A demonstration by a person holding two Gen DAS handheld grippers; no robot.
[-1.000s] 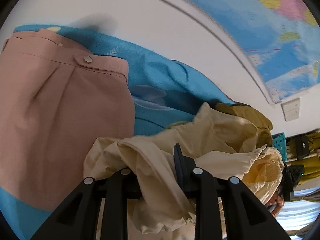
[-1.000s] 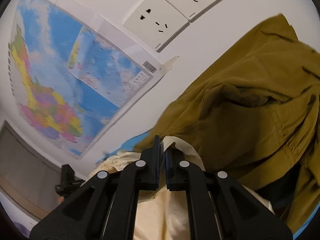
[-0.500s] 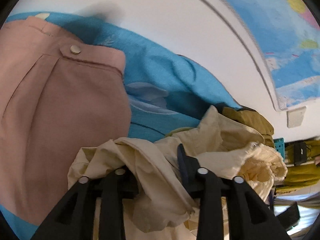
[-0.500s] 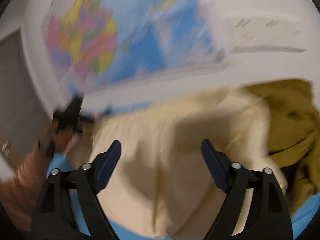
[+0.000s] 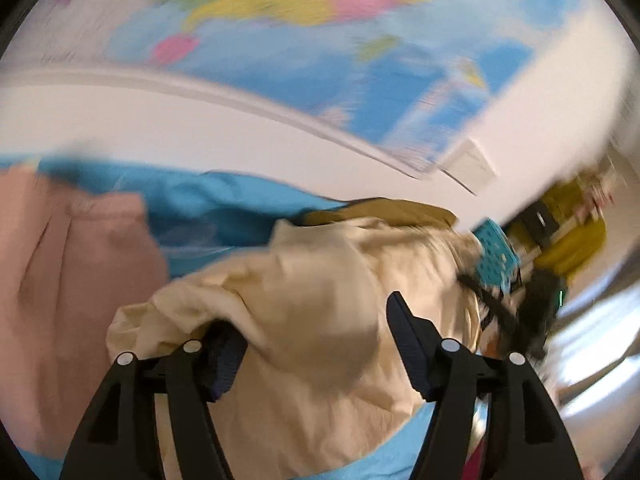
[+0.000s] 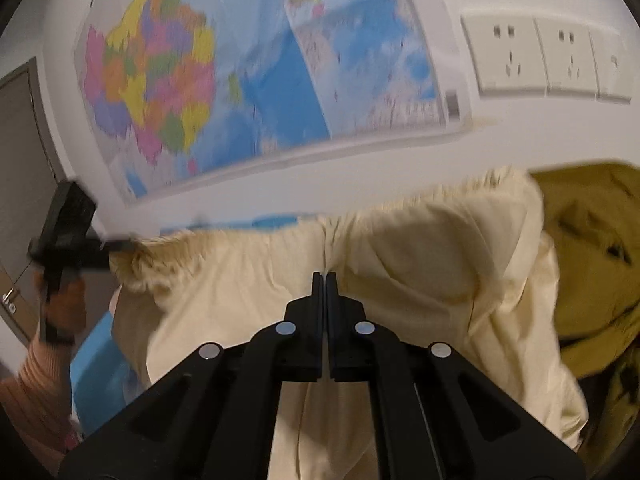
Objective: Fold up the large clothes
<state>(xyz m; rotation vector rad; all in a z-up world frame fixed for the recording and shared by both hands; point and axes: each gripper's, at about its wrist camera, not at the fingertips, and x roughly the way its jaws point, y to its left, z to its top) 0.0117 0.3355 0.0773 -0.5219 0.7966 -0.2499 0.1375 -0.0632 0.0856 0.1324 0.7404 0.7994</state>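
Note:
A large cream garment (image 5: pixel 320 312) lies bunched on a blue sheet (image 5: pixel 224 208). My left gripper (image 5: pixel 312 332) is open, its jaws wide apart with the cream cloth draped between and over the left finger. In the right wrist view the cream garment (image 6: pixel 420 280) is spread with its gathered waistband along the top. My right gripper (image 6: pixel 325 280) is shut, its jaws together on a fold of the cream garment just below the waistband. The left gripper (image 6: pixel 116 246) shows in that view at the waistband's left end.
A pink garment (image 5: pixel 60 280) lies at the left on the blue sheet. An olive garment (image 6: pixel 592 248) is heaped at the right. A wall with a map (image 6: pixel 256 64) and sockets (image 6: pixel 508 56) stands right behind. A teal crate (image 5: pixel 496 256) sits at the right.
My left gripper has opened and swung up and right. My right gripper opened half a second ago and is now shut on the cream garment, which has been spread out.

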